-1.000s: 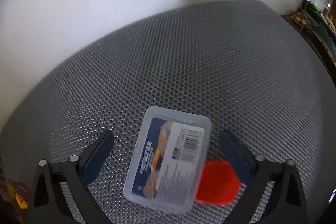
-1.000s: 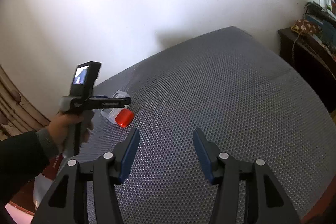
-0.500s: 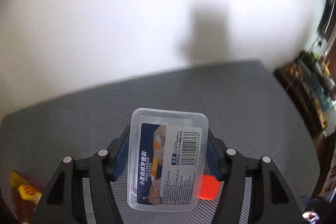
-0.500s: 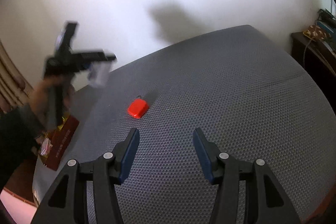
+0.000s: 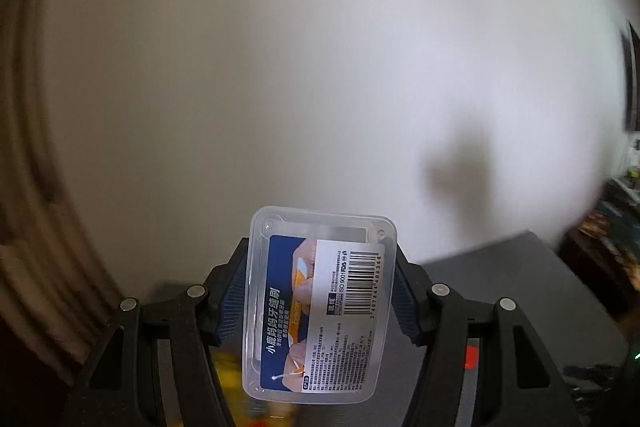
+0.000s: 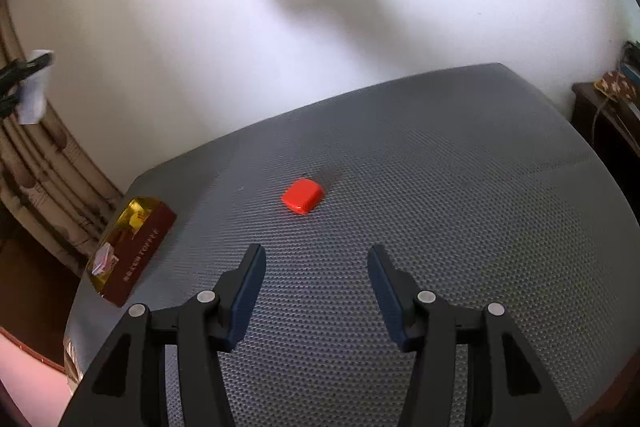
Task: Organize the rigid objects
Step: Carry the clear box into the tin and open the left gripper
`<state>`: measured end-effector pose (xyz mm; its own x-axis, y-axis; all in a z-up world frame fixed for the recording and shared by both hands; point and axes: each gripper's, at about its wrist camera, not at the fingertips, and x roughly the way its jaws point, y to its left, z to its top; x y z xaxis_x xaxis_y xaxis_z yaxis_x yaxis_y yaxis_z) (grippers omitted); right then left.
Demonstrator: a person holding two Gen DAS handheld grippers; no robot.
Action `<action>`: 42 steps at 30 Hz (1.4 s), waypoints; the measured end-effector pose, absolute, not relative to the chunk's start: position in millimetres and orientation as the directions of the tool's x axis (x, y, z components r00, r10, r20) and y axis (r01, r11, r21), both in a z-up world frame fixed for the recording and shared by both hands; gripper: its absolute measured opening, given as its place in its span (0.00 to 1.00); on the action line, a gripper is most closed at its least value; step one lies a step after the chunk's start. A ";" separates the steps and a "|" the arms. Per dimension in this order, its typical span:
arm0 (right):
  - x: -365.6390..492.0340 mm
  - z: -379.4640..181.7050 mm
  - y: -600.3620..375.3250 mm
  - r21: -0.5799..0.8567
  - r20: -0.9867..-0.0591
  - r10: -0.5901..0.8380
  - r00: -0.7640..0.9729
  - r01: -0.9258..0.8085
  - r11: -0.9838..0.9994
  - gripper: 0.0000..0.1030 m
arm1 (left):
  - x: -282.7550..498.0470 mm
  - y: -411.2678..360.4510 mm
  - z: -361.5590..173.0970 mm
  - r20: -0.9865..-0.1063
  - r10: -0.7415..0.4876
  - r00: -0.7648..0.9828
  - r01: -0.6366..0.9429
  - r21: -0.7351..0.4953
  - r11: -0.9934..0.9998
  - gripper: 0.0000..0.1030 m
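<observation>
my left gripper (image 5: 320, 291) grips the clear plastic box (image 5: 320, 307), lifted before the wall. my right gripper (image 6: 316, 287) stands open and empty; the red block (image 6: 302, 195) lies at 12 o'clock on the grey mat (image 6: 440, 187).

We see a clear plastic box (image 5: 320, 307), smooth and glossy, with a printed paper label inside. The gripper fingers (image 5: 230, 291) pressing its sides look like matt black plastic with ribbed blue pads. On the matt grey honeycomb-textured mat (image 6: 440, 207), a glossy red plastic piece (image 6: 302, 195) lies at twelve o'clock from the right gripper (image 6: 316, 267); at nine o'clock, a shiny gold-and-maroon box (image 6: 128, 247).
</observation>
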<state>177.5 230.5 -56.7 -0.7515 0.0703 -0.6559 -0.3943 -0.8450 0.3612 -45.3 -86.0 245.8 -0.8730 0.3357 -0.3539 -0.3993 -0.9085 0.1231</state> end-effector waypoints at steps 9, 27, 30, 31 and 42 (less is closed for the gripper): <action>176.2 -50.2 214.1 0.351 -0.648 0.068 -0.759 -0.377 -0.857 0.53 | -5.4 -161.4 241.2 -0.255 0.142 -0.957 -0.195 0.197 -0.961 0.57; 172.8 -61.3 223.9 0.349 -0.678 0.064 -0.732 -0.398 -0.848 0.53 | -81.1 -141.8 121.7 -0.489 0.030 -0.872 -0.148 0.204 -0.968 0.57; 172.9 -64.7 229.2 0.353 -0.686 0.064 -0.725 -0.408 -0.842 0.53 | -96.7 -141.3 98.8 -0.528 0.013 -0.849 -0.152 0.221 -0.963 0.57; 172.7 -66.1 230.2 0.353 -0.689 0.064 -0.722 -0.412 -0.840 0.53 | -100.9 -140.1 91.0 -0.540 0.007 -0.841 -0.153 0.227 -0.962 0.57; 171.5 -78.2 234.0 0.360 -0.712 0.053 -0.700 -0.430 -0.828 0.53 | -112.5 -131.5 39.0 -0.653 -0.024 -0.757 -0.152 0.212 -0.965 0.57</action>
<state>171.5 234.0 -78.2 -0.6999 0.0533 -0.7123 -0.4296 -0.8281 0.3602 -112.5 -131.5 39.0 -0.7566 -0.0241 -0.6535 -0.1521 -0.9654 0.2117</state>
